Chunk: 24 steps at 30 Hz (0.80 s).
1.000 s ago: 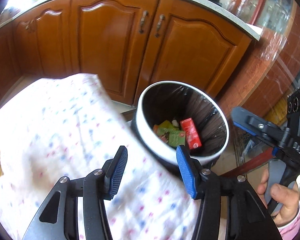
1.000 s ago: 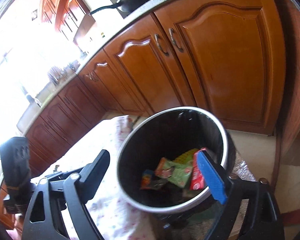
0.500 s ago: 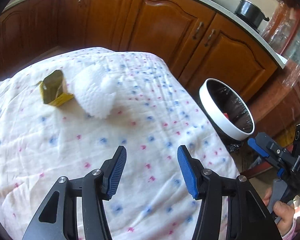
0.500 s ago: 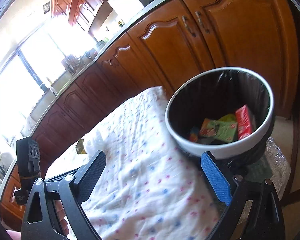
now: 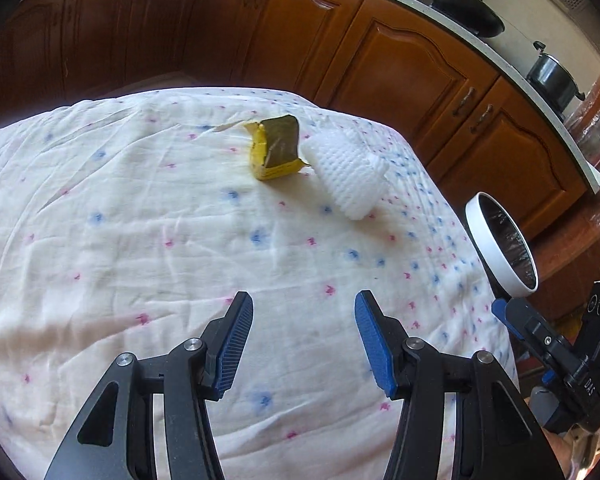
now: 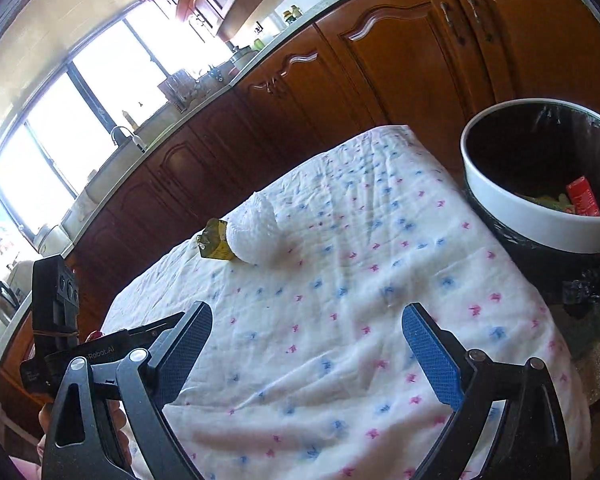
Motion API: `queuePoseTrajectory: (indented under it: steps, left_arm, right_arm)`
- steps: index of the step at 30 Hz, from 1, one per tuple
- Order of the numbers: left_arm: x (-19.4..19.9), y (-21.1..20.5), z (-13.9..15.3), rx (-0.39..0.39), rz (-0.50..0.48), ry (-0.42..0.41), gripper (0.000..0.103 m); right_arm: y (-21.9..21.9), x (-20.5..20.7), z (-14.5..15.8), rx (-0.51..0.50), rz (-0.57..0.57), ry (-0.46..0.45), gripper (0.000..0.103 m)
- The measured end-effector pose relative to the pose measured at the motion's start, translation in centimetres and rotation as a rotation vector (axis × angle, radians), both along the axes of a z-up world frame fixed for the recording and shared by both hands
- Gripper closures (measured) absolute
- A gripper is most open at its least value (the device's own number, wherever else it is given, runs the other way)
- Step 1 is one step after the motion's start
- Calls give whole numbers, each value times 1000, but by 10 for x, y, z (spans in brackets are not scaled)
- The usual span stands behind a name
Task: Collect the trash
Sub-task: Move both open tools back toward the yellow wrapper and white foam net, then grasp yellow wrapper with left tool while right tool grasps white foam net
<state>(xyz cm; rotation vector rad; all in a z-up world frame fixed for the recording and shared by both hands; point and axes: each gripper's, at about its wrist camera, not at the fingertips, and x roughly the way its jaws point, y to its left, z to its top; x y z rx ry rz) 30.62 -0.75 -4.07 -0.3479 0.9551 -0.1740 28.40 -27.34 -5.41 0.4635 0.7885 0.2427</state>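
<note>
On the cloth-covered surface (image 5: 148, 216), 2 pieces of trash lie side by side at the far end: a crumpled yellow carton (image 5: 275, 148) and a white foam net (image 5: 348, 170), touching or nearly so. The trash bin (image 6: 540, 184), white-rimmed with a black liner, stands just off the surface's right edge and already holds a red packet (image 6: 583, 196) and some green wrappers.

Both tools hover above the near part of the cloth, well short of the trash. The left hand-held gripper (image 5: 302, 340) has its jaws spread with nothing between them; the right hand-held gripper (image 6: 312, 356) is spread wider, also empty.

The step in hand looks like a reach for the next item. To do it well, I would take 1 piece per gripper: the left toward the carton, the right toward the foam net, which sits closer to the bin. The net is soft and will compress, so close across its bulk. The carton is best pinched across its flattened faces, low enough to hold it but without snagging the loose, wrinkled cloth.

The bin's floor is mostly hidden by its rim. From the right wrist the net covers part of the carton, and any print on the carton is unreadable. The window glare washes out the countertop (image 6: 204, 92) beyond.
</note>
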Motion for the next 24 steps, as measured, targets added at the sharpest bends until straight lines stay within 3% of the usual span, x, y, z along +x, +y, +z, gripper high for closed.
queuePoseTrajectory:
  steps: [7, 14, 19, 24]
  left_arm:
    - [6, 21, 6, 1, 39, -7, 50]
    - [29, 28, 12, 5, 68, -22, 50]
    - [50, 29, 17, 1, 81, -35, 50]
    - [73, 28, 13, 13, 95, -40, 52]
  right_arm:
    - [26, 20, -3, 4, 104, 72, 5]
    - [33, 46, 0, -26, 89, 105, 0]
    - [30, 69, 0, 31, 73, 82, 0]
    - [27, 96, -7, 70, 43, 102, 7]
